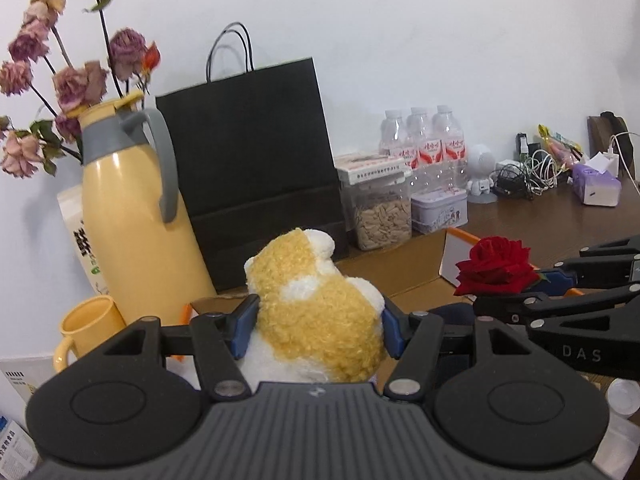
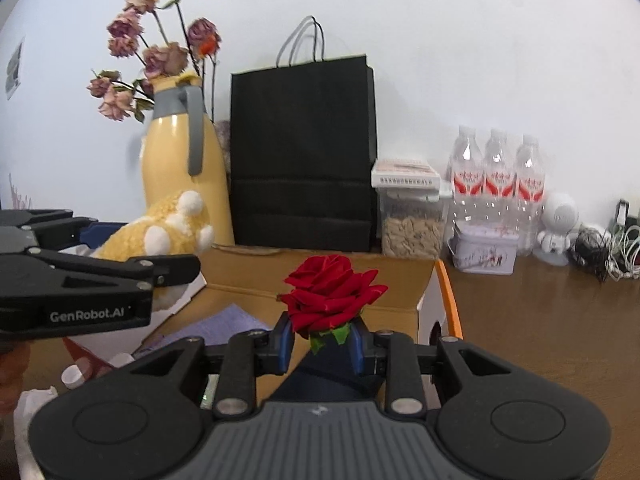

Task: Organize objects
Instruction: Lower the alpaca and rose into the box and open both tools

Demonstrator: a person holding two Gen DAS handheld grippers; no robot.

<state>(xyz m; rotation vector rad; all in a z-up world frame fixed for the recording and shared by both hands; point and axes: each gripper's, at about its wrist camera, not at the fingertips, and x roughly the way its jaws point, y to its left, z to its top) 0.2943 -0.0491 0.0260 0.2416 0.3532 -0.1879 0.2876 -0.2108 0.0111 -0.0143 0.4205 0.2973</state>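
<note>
Two grippers were both loaded up at this point, each carrying one thing over the open cardboard box (image 2: 320, 276) on the brown table (image 2: 540, 320). The left gripper (image 1: 318, 330) had its blue pads squeezed against the sides of a yellow-and-white plush toy (image 1: 316, 300), spread fairly wide because the toy is fat and squishy. The right gripper (image 2: 322, 338) was pinched much narrower, right under the bloom of a red rose (image 2: 332, 292), pads on the green base where there's something firm to hold instead of petals.

Orientation-wise: the plush toy's long axis ran along the left gripper's fingers, away from the camera, with the head end up and forward toward the black paper bag (image 1: 252, 148). From the right-hand camera you could see its white paws (image 2: 176, 220) sticking out sideways. The rose stood more or less upright, bloom up; I couldn't see any stem below the pads.

My guess is both were held up off the box so they could be carried somewhere, maybe the rose toward the yellow jug (image 1: 136, 208) with the dried flowers (image 1: 64, 64), but that's just me reading the scene. Both looked securely held.
</note>
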